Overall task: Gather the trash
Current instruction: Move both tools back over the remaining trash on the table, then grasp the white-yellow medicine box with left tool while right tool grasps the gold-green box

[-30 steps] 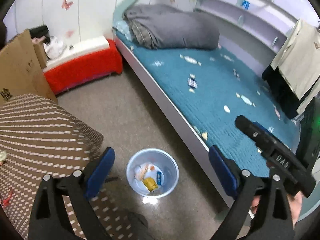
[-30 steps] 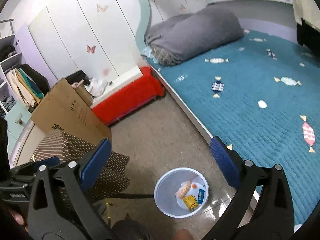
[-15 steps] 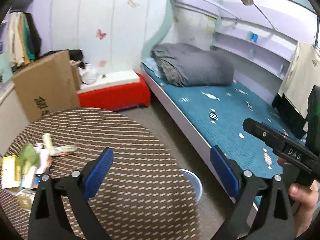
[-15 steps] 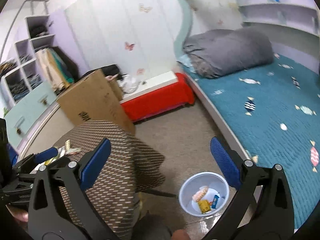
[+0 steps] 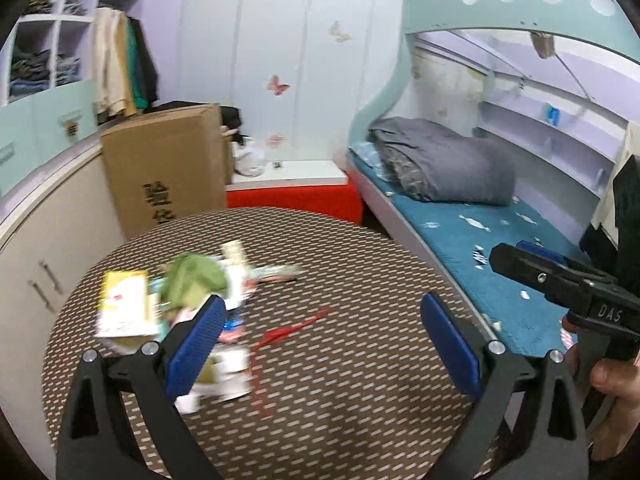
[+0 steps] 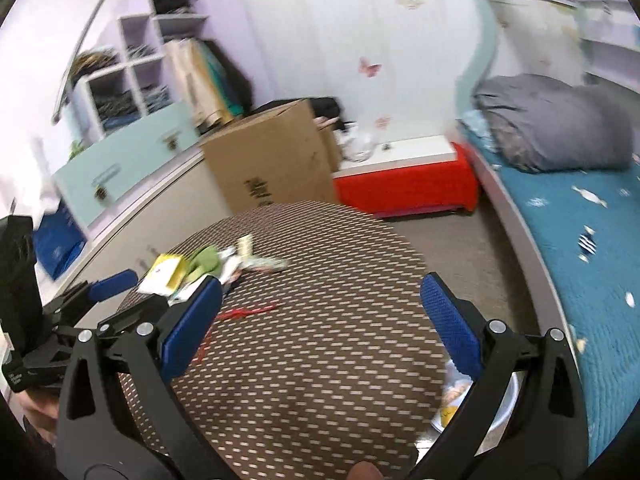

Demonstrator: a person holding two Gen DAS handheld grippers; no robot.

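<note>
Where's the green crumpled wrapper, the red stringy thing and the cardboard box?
green crumpled wrapper [image 5: 192, 280], left wrist view, middle of its bunched top.
red stringy thing [image 5: 294, 326], left wrist view, on its straight upper stretch.
cardboard box [image 6: 272, 164], right wrist view, centre of its front face.

You face a round tabletop [image 5: 340, 360] covered in a brown cloth with pale dashes. Behind it a tall cardboard box [image 5: 168, 168] leans against a low cream cabinet [image 5: 48, 248]. The white wall [image 5: 280, 40] carries butterfly stickers. To your right runs a bed [image 5: 472, 240] with a teal cover and a folded grey duvet [image 5: 444, 164], under a pale green arched frame. A red bench [image 6: 404, 188] stands at the bed's head, on grey carpet [image 6: 472, 248]. Open shelves [image 6: 124, 80] hold folded clothes.
</note>
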